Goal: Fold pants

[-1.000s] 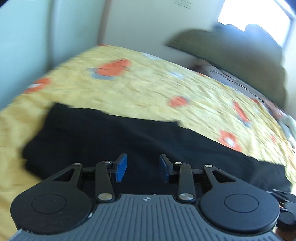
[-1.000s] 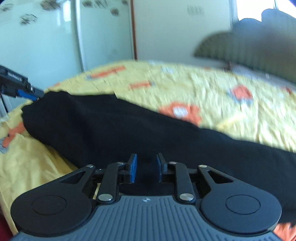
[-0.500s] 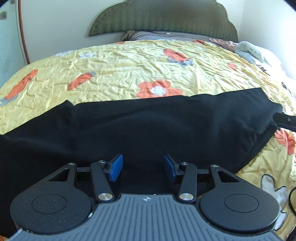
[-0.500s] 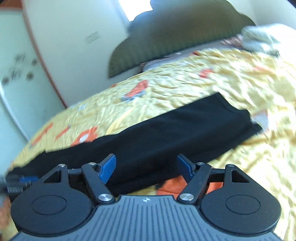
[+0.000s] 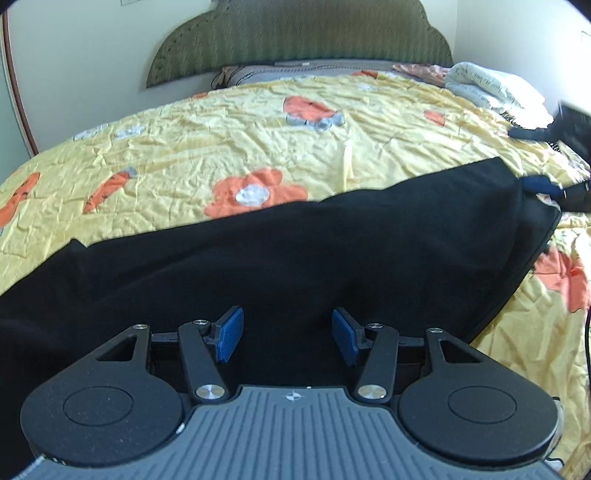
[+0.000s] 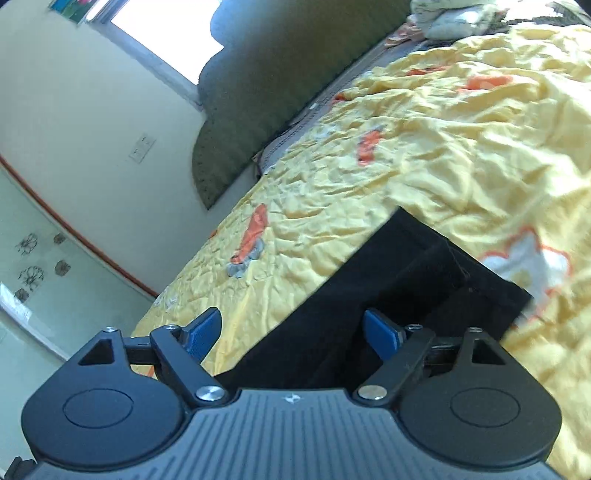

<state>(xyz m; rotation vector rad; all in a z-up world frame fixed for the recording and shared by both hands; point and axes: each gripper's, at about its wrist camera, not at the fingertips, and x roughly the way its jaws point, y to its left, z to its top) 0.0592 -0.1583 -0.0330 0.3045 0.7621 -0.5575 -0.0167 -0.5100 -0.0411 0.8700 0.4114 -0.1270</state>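
Note:
Black pants (image 5: 295, 258) lie flat and lengthwise on the yellow flowered bedspread (image 5: 258, 129). My left gripper (image 5: 286, 338) is open and empty over the middle of the pants. My right gripper (image 6: 291, 332) is open and empty over the pants' leg end (image 6: 424, 277), with the view tilted. In the left wrist view the right gripper (image 5: 546, 188) shows at the pants' far right end.
A green headboard (image 5: 295, 33) and a grey pillow (image 5: 314, 70) stand at the head of the bed. A white bundle of bedding (image 5: 495, 88) lies at the right. A wall with a light switch (image 6: 142, 147) and a window (image 6: 162, 44) is to the left.
Both grippers have opened wider. The right gripper has swung along the pants to the leg end and tilted. The left gripper has turned toward the headboard over the pants' middle.

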